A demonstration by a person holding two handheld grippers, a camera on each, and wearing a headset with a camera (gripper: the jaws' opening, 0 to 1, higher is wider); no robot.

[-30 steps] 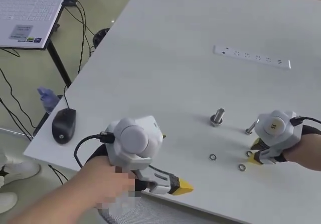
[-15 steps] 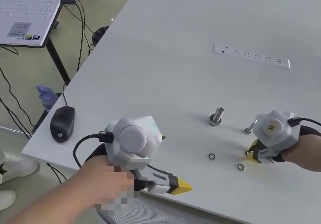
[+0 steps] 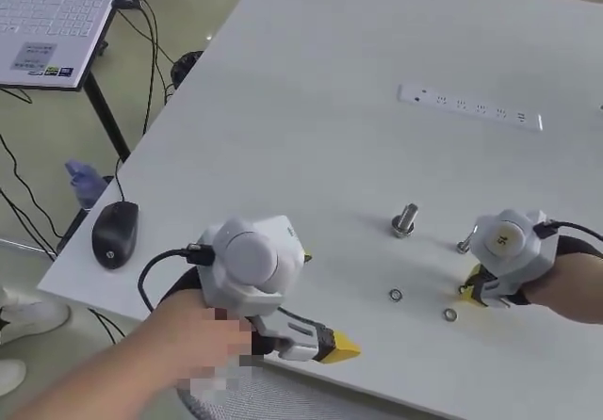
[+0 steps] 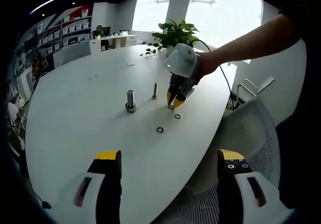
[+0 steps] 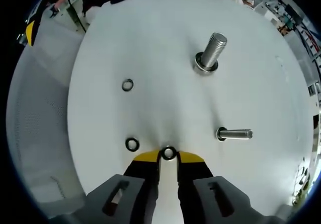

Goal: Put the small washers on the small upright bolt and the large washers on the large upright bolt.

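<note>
Head view: the left hand-held gripper [image 3: 324, 303] hangs at the near edge of the white surface [image 3: 311, 109]. Left gripper view: its jaws are wide open, holding nothing. Right gripper view: the right hand-held gripper [image 5: 169, 156] pinches a washer [image 5: 169, 147] lying on the surface, close to the small bolt [image 5: 234, 133].

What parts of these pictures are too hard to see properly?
- Right gripper view: the washer sits between the right gripper tips; whether it is pinched or just lying there is unclear.
- Head view: that gripper's body hides this washer and the foot of the small bolt.
- Head view: the two loose washers are too small to tell large from small.
</note>
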